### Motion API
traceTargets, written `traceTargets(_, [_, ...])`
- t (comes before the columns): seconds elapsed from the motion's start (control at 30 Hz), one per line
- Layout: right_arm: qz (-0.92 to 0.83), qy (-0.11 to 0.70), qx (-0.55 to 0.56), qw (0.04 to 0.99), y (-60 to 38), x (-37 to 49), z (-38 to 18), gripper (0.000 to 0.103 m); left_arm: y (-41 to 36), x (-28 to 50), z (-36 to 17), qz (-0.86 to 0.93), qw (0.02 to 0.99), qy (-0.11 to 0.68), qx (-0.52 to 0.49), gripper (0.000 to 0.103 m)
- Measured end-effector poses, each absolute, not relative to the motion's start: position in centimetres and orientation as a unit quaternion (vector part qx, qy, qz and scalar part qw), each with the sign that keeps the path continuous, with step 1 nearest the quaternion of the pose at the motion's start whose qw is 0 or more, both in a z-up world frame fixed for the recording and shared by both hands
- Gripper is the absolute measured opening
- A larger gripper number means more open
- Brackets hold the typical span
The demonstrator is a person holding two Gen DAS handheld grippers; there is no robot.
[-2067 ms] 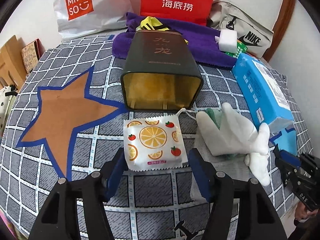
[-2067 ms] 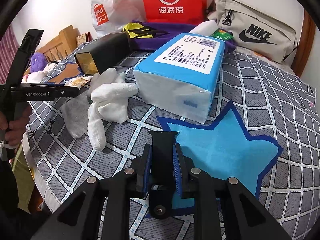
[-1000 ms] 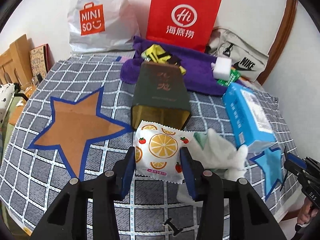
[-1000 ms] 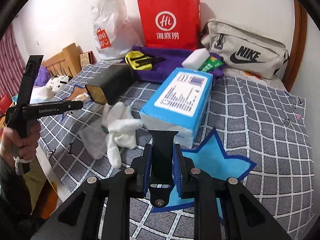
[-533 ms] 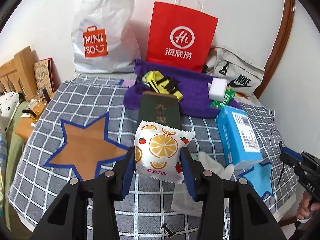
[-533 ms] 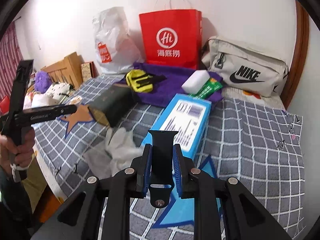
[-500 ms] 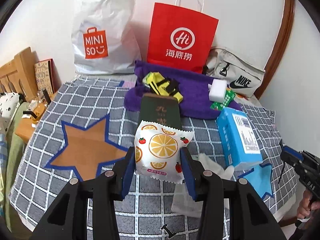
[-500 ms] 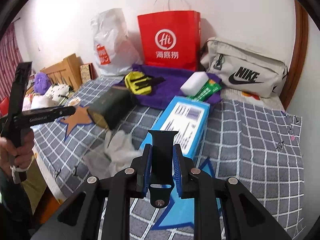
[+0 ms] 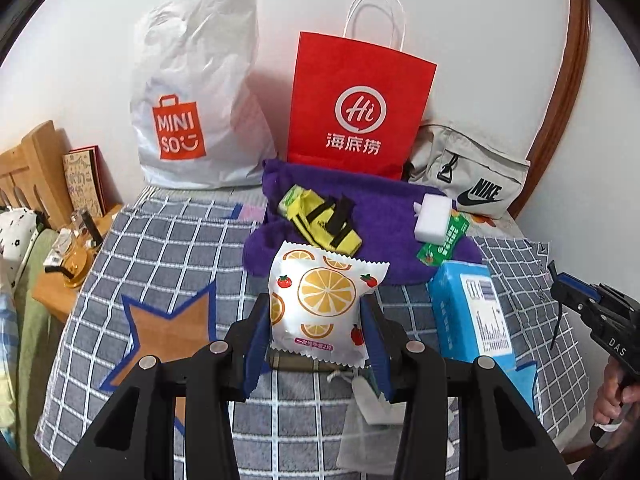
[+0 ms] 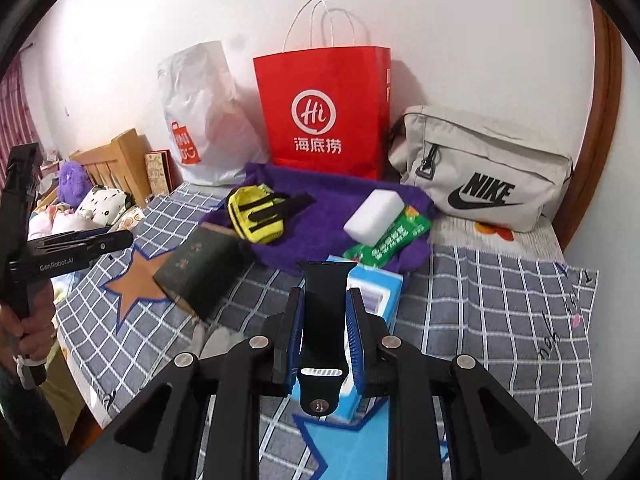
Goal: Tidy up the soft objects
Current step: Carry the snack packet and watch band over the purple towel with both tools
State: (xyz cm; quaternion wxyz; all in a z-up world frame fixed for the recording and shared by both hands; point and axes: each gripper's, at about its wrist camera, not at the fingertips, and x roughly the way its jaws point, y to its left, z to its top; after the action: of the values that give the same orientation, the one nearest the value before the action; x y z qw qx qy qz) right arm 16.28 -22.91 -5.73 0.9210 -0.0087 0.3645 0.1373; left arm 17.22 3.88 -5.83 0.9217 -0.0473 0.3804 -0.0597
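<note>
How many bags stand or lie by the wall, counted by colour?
Red: 1, the red paper bag
White: 1, the white plastic bag
Beige: 1, the beige waist bag
Total: 3

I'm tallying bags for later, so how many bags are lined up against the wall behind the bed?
3: the white Miniso bag on the left, the red paper bag in the middle, and the grey Nike bag on the right. Others may be hidden.
</note>
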Motion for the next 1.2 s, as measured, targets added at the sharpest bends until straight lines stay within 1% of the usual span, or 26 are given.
traceTargets(0.27, [0.145, 0.364, -0.015, 0.92, -22.3, 20.0, -5.1, 0.021, 3.1, 20.1, -5.2, -0.065, 0.923, 0.378, -0.045, 0.042])
traceTargets(0.6, [0.149, 0.37, -0.015, 0.917, -21.8, 25.0, -5.7, 0.021, 2.2, 23.8, -5.2, -0.071, 0.92, 0.384, -0.038, 0.042])
traceTargets(0.97, [0.152, 0.386, -0.011, 0.91, -21.5, 30.5, -7.6, 0.021, 2.2, 27.9, -5.9, -0.063, 0.915, 0.397, -0.028, 0.042])
traceTargets(1.2, [0.141, 0.411, 0.008, 0.901, -22.8, 33.3, -9.7, 0.021, 1.9, 30.1, -6.4, -0.064, 0.912, 0.404, -0.022, 0.042])
